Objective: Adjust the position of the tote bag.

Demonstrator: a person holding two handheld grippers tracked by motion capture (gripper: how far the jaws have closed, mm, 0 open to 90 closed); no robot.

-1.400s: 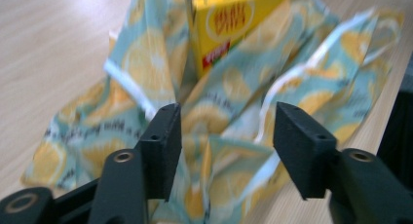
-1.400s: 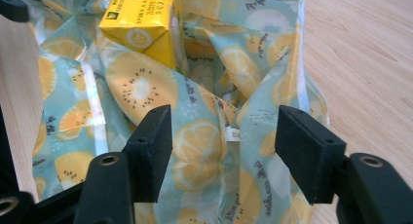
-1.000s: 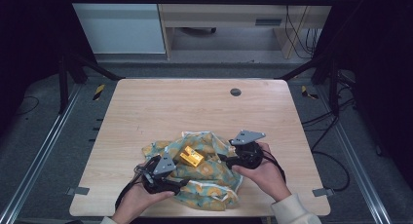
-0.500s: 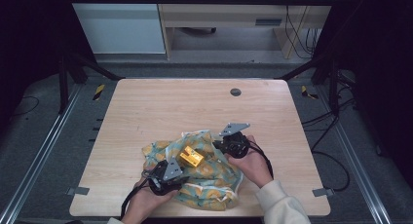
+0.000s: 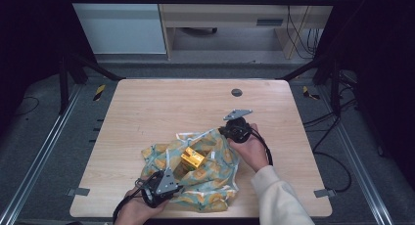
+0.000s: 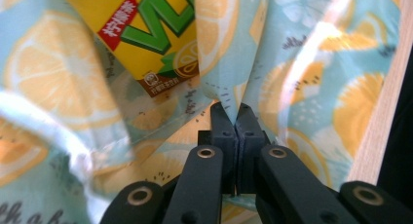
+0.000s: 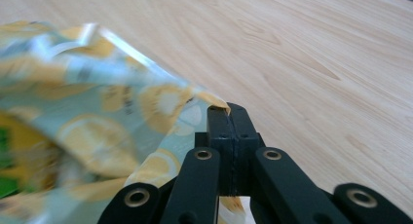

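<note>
Jaws of left gripper (image 6: 235,112) just closed, clamped on fold of lemon-print cloth (image 5: 205,173) at its near-left edge. Yellow carton (image 5: 192,157) seen lying on cloth, near its middle, just beyond left gripper. Jaws of right gripper (image 7: 227,109) pressed together on far-right corner of cloth, lifted off wooden table (image 5: 161,107).

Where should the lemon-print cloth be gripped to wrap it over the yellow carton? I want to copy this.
By its corners, from outside. The right gripper is shut on the far corner of the cloth, the left gripper on a near fold; the thin edges fit between the jaws, clear of the carton.
</note>
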